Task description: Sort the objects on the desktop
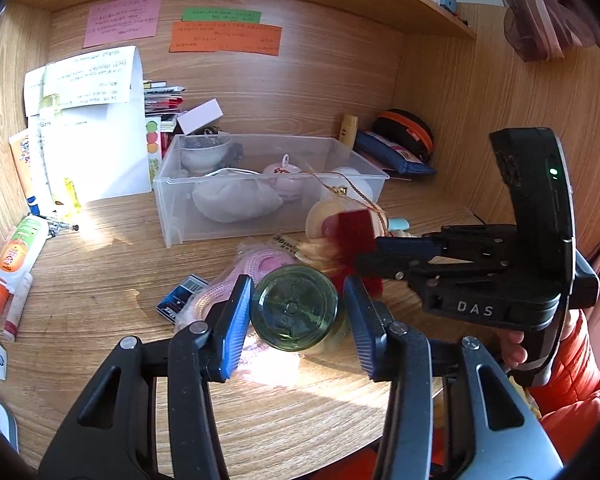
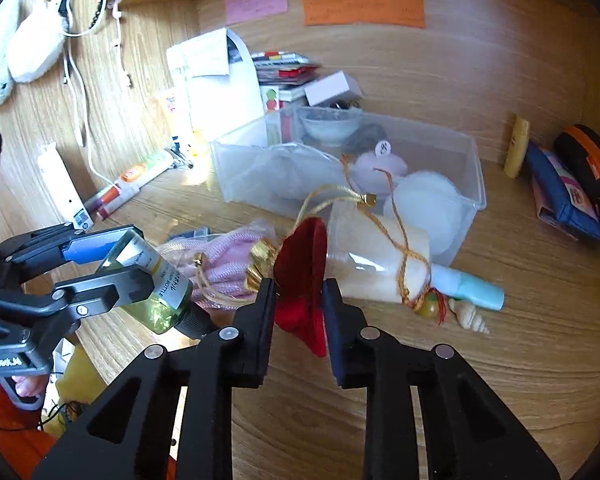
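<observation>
A green glass bottle (image 1: 294,307) with a white label and dark cap (image 2: 156,280) hangs above the wooden desk, bottom toward the left wrist camera. My left gripper (image 1: 298,285) is shut on it, and in the right wrist view the left gripper (image 2: 136,254) clamps the bottle's body. A red velvet pouch (image 2: 302,276) with gold trim sits between the pads of my right gripper (image 2: 300,286), which is shut on it. The left wrist view shows the right gripper (image 1: 364,254) pinching the red pouch (image 1: 354,232) just behind the bottle.
A clear plastic bin (image 1: 260,178) holding a bowl and soft items stands behind. In front of it lie a pink cord bundle (image 2: 228,260), a wrapped cream roll (image 2: 376,256), a teal tube (image 2: 474,286) and a seashell (image 2: 470,316). Tubes (image 1: 18,252) lie left, pouches (image 2: 564,200) right.
</observation>
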Demonstrator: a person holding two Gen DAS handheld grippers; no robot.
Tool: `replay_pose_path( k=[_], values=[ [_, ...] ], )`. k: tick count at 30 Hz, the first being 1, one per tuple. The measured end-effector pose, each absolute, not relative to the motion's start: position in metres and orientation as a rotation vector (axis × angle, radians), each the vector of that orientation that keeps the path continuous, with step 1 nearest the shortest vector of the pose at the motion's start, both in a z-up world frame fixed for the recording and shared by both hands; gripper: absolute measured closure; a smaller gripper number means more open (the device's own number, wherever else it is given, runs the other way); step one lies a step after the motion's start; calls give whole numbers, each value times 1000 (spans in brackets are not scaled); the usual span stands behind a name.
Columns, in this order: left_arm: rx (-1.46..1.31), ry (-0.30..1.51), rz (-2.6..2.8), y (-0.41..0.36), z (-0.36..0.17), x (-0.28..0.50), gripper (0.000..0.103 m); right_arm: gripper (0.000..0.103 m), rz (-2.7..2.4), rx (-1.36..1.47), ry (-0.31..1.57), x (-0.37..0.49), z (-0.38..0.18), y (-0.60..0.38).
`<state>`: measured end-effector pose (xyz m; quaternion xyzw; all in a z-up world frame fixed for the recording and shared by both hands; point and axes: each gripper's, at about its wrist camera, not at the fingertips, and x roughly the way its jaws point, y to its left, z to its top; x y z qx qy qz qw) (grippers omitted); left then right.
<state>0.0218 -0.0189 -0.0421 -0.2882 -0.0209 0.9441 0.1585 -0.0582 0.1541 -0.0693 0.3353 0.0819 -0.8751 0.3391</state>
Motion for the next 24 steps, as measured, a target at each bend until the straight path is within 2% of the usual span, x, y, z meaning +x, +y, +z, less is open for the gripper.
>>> replay_pose_path(
  k=[2,4,6,14,15,16,18,24],
  values=[
    [-831,-55,2691,-17,-44,21,57,72,-2266,900,205,-60,-72,153],
    [-836,-46,2686,-15,-45,21,57,63,-2259,900,203,-60,-74,151],
    [-846,-37,2681,-14,-48,19,57,60,-2254,904,218,-60,-76,147],
    [-905,-51,2636,-16,-63,14,57,60,-2210,930,212,-65,-79,132],
    [-911,-52,2633,-16,-65,13,57,62,-2206,933,194,-67,-79,132],
    [-919,-54,2633,-16,-67,13,58,74,-2212,927,184,-68,-78,133],
    [-928,-69,2628,-18,-70,12,62,86,-2203,924,184,-69,-78,131],
    [-917,-91,2622,-19,-70,11,66,90,-2213,864,162,-63,-71,135]
  ],
)
